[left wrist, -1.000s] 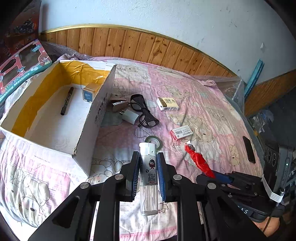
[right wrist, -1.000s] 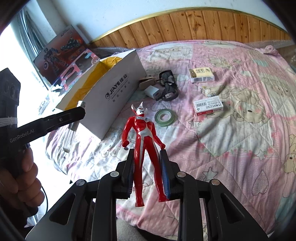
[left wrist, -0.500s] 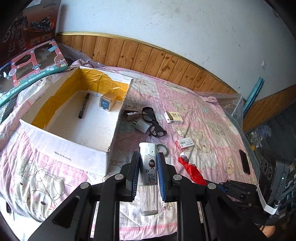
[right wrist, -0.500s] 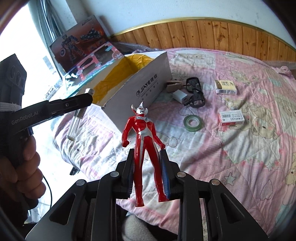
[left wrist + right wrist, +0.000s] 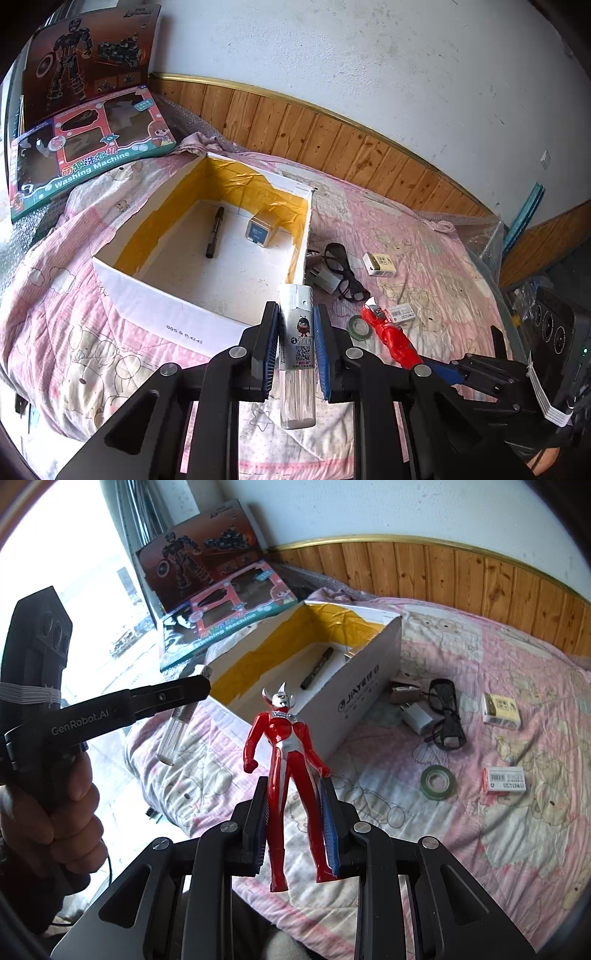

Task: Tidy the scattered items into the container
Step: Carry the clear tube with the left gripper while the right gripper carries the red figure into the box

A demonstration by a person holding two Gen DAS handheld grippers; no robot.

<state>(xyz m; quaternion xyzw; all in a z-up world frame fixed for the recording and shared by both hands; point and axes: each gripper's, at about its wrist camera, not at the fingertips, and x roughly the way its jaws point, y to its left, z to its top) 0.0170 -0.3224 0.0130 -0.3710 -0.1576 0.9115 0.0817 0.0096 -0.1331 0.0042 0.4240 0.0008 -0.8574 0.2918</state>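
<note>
Fingers (image 5: 267, 354) clamp lighter (image 5: 296, 332), right fingers (image 5: 258, 823) grip red figure (image 5: 284, 760) — marker (image 5: 215, 237), cube (image 5: 258, 233) in box (image 5: 155, 299).

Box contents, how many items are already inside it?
2: a black marker lying on the box floor, and a small cube near the far yellow wall. Nothing else shows; the near corner is hidden.

The cardboard box (image 5: 207, 266) is open on top, and most of its white floor is bare, with only a black marker (image 5: 215, 237) and a small cube (image 5: 258, 232) near the far wall. Against its right outer wall crowd a charger (image 5: 327, 279) and glasses (image 5: 345, 271). Farther right, a tape roll (image 5: 438, 782) and two small cartons (image 5: 505, 780) lie well apart on the quilt (image 5: 480, 686).
</note>
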